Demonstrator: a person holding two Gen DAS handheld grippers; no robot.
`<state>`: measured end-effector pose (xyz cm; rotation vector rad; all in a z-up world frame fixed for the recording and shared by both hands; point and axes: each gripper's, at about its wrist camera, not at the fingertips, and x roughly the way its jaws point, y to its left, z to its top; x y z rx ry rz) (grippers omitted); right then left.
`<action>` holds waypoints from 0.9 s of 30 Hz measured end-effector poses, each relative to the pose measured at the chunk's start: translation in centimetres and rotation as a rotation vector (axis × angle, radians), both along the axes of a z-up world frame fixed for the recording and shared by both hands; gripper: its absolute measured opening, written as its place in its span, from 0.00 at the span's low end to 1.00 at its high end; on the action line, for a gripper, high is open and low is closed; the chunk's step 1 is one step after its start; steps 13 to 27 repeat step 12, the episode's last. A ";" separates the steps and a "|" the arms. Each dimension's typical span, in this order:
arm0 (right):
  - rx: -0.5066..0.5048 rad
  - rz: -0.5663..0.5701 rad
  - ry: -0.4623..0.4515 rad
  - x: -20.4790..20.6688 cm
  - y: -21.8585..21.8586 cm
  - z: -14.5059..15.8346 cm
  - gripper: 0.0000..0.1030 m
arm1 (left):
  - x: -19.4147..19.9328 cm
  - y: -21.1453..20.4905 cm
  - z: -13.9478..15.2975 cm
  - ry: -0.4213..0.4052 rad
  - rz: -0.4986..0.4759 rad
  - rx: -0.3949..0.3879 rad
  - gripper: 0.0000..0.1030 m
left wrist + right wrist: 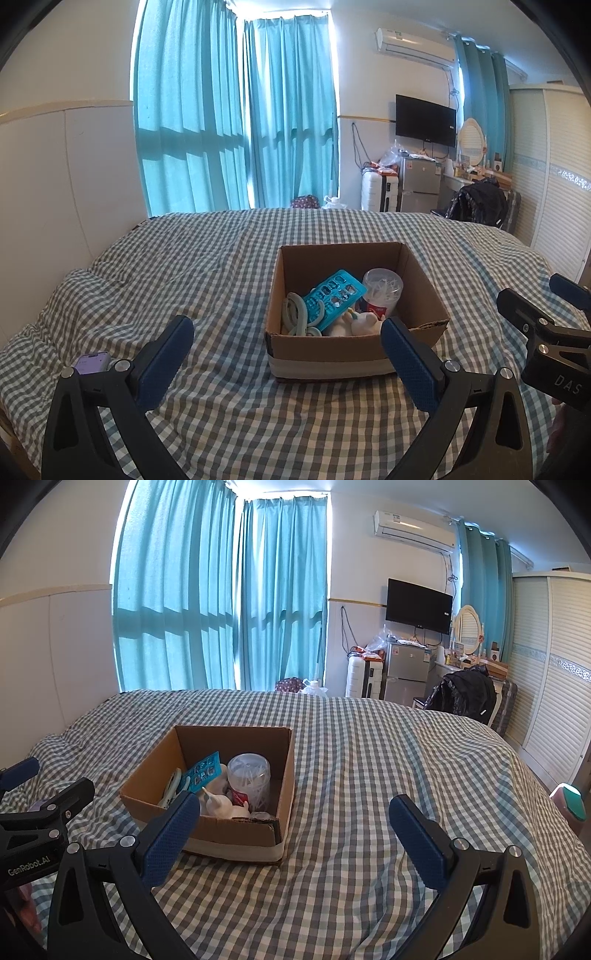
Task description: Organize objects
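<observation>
**Open box on checked bed, both grippers spread and empty**

Cardboard box (356,347) sits on the checked bedspread (221,280), flaps gone or folded away, top open, a pale tape band round its base. Near wall torn at one corner.

Contents, seen from the left wrist view:
- teal plastic tray (334,299) with cut-out cells, leaning tilted across the middle
- clear tub of cotton swabs (382,291), upright, in the far right corner, red label low on its side
- pale green ring-shaped pieces (295,314) along the left wall, partly under the tray
- white plush toy (360,323) against the near wall, shape hard to make out

Right wrist view shows the same box (218,827) from its other side; tub (248,779) upright beside the right wall, tray (205,770) leaning behind it.

Left gripper (287,349): fingers spread wide, nothing between them, held above the bedspread just short of the box; its right fingertip overlaps the box's near right corner in view. Right gripper (296,825): likewise released and empty, to the right of the box, left fingertip overlapping the near wall in view.

Purple phone-like item (90,363) lies on the bedspread behind the left finger. Pink and teal object (570,805) at the bed's right edge, only partly visible.
</observation>
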<state>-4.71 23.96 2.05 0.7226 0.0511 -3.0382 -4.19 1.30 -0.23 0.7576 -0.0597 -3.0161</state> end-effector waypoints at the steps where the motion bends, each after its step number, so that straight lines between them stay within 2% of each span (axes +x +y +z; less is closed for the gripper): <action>1: 0.000 0.000 -0.001 0.0 0.0 0.0 1.00 | 0.0 0.0 0.0 -0.001 0.000 0.000 1.00; 27: 0.004 0.007 -0.003 0.0 -0.3 -0.2 1.00 | 0.1 -0.2 0.2 0.002 0.005 0.012 1.00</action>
